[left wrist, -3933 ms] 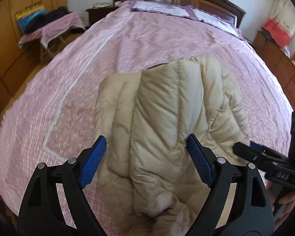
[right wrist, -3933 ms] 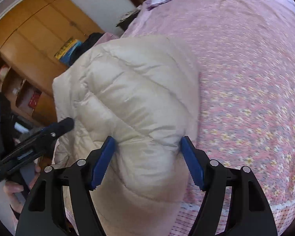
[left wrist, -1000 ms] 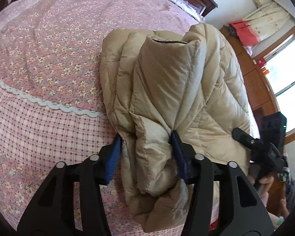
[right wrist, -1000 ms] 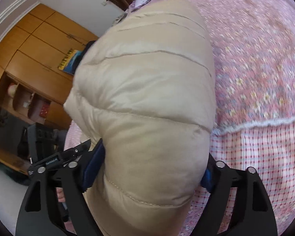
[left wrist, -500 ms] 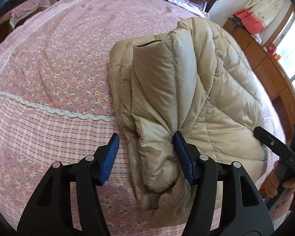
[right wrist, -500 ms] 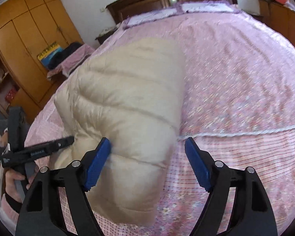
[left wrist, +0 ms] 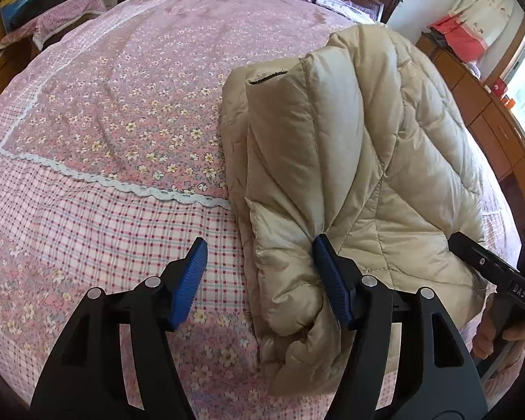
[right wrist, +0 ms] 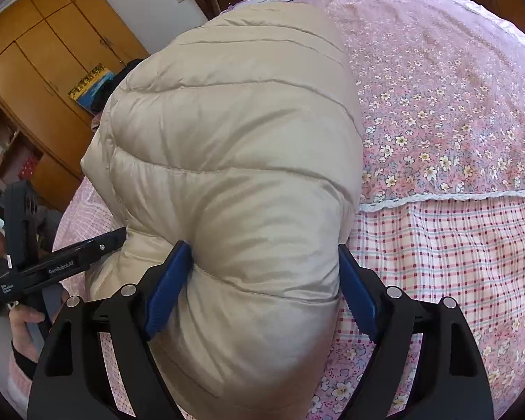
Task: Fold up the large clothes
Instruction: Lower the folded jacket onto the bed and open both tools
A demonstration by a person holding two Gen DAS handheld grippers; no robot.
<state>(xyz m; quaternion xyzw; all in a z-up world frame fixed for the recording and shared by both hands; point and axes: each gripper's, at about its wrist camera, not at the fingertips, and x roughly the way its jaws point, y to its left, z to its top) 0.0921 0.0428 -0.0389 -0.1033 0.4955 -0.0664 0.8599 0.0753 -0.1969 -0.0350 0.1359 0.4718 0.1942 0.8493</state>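
I am watching the left gripper (left wrist: pixel 259 280) spreading its jaws over the pink floral bedspread (left wrist: pixel 122 122). Its left pad (left wrist: pixel 189 280) is hanging free above the checked border, touching nothing, while its right pad (left wrist: pixel 332 280) is resting against the near edge of the folded beige puffer jacket (left wrist: pixel 350 175); only a corner of that edge is sitting between the jaws, unclamped. The jacket is lying folded on the bed, close to the near edge. Further right, the right gripper (right wrist: pixel 262 287) is straddling the jacket's (right wrist: pixel 234 157) puffy folded end, jaws wide and easing apart, both blue pads (right wrist: pixel 168 287) lying against the bulging fabric. I cannot tell whether they are actually squeezing it.
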